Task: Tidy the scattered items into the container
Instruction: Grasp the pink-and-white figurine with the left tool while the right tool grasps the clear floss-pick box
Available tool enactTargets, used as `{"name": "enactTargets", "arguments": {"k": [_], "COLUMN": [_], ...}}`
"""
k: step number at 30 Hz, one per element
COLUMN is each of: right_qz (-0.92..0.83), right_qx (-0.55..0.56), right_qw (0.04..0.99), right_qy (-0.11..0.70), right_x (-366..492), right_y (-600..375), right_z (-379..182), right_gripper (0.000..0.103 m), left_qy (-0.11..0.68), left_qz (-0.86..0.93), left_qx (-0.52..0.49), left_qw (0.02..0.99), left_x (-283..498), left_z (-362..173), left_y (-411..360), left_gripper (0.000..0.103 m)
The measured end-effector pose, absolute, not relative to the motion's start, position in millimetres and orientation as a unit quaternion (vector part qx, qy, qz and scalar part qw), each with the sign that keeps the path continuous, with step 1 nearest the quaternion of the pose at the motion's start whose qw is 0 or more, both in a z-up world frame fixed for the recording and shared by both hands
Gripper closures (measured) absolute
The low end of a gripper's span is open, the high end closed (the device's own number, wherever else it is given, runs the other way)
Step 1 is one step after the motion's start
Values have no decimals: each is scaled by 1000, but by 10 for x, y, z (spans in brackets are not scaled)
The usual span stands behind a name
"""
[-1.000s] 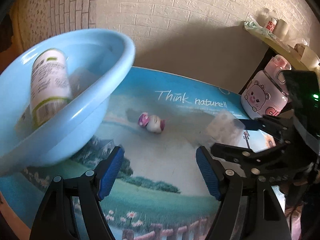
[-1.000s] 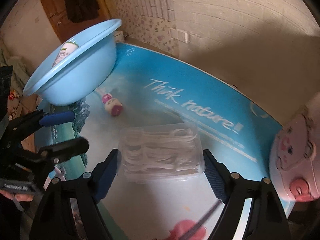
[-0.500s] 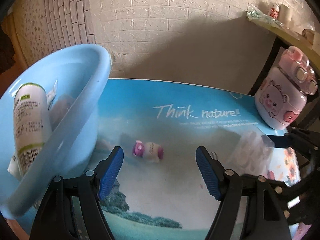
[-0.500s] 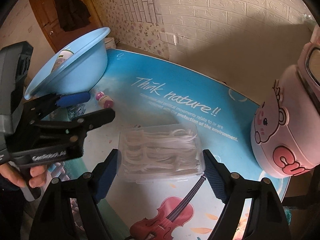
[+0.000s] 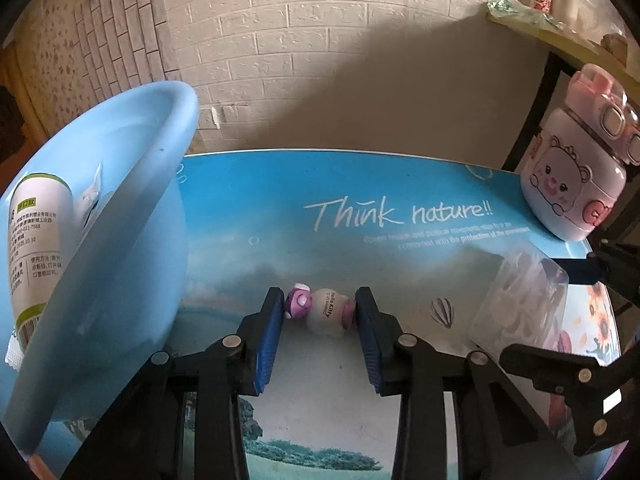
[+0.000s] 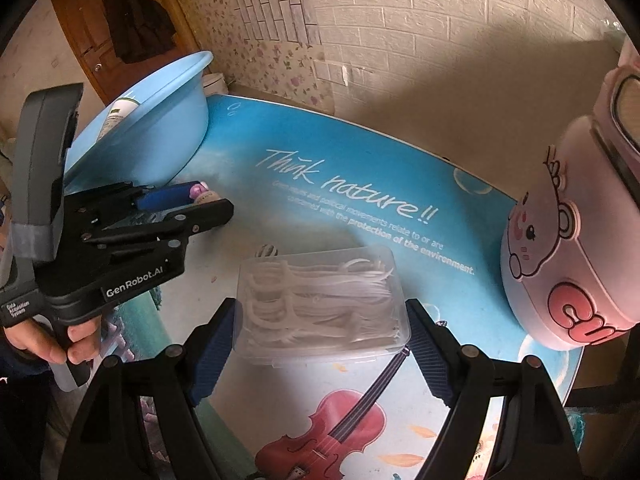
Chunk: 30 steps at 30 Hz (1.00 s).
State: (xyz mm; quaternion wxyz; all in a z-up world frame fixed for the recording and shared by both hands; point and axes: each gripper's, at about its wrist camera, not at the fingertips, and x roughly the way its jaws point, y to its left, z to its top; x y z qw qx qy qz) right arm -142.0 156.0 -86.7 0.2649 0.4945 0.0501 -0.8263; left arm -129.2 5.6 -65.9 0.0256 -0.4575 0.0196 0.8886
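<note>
A small white bottle with a purple cap lies on the printed table mat. My left gripper has its jaws closing on the bottle, and both blue pads touch its ends. The light blue basin stands just left of it, tilted up, with a white and green bottle inside. In the right wrist view my right gripper stands open astride a clear box of floss picks, which rests on the mat. The left gripper shows there beside the basin.
A pink cartoon-pig drink bottle stands at the mat's right edge, close to the floss box. A white brick wall runs behind the table. A shelf with small items sits at the upper right. A hand holds the left gripper's handle.
My left gripper moved in over the small bottle and its jaws narrowed from wide apart to touching both ends. The right gripper kept its place around the floss box.
</note>
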Motion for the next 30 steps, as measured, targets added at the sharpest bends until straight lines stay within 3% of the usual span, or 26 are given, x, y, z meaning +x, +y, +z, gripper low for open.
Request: {"name": "enactTargets", "arguments": {"k": [24, 30], "right_qz": [-836, -840], "right_qx": [485, 491], "right_qw": [253, 233], "right_qy": [31, -5], "right_x": [-1065, -967], "right_y": [1520, 1545], "right_z": [-554, -474], "right_gripper": [20, 20], "left_qy": [36, 28], "left_qz": [893, 901], "left_qx": [-446, -431], "left_qw": [37, 40], "left_x": [-620, -481], "left_z": [-281, -116], "left_y": [-25, -104], "left_gripper": [69, 69]}}
